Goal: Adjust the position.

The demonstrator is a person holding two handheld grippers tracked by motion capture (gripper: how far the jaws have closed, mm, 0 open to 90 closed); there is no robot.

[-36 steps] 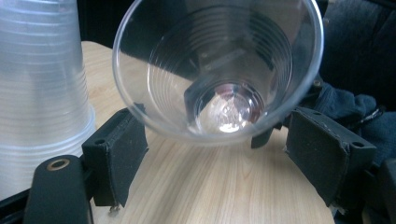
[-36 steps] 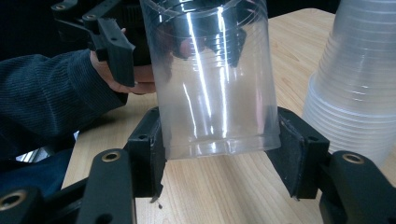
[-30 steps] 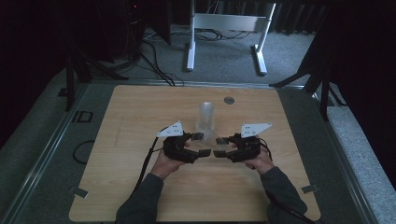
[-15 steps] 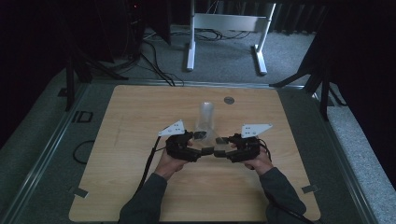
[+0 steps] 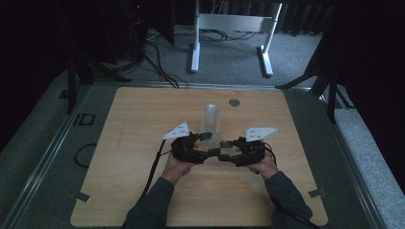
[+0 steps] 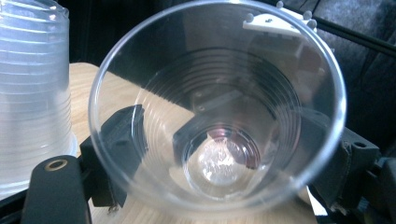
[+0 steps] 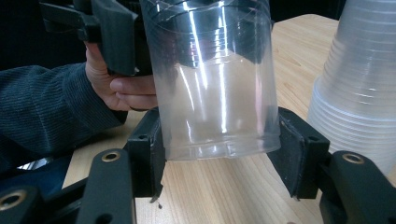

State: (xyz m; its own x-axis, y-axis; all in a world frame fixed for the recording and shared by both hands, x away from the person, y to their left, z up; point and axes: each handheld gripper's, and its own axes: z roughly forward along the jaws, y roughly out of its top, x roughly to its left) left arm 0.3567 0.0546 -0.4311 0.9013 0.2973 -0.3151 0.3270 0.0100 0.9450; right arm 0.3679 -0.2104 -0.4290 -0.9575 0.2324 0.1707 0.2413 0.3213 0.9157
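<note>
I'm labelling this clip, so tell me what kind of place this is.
Probably a lab or studio set up for recording, not a home or kitchen. A bare wooden table sits on grey carpet among dark curtains and loose cables, and each hand holds a gripper around a clear plastic cup.

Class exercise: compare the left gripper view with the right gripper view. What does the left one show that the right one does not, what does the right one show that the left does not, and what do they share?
Left gripper view: it looks straight into the mouth of the clear cup, down to its round bottom.

Right gripper view: the cup's ribbed side wall and its base end, clamped between the right gripper jaws, plus the person's hand and dark sleeve behind.

Both: the same cup, the stack of clear cups beside it, and the wooden table.
</note>
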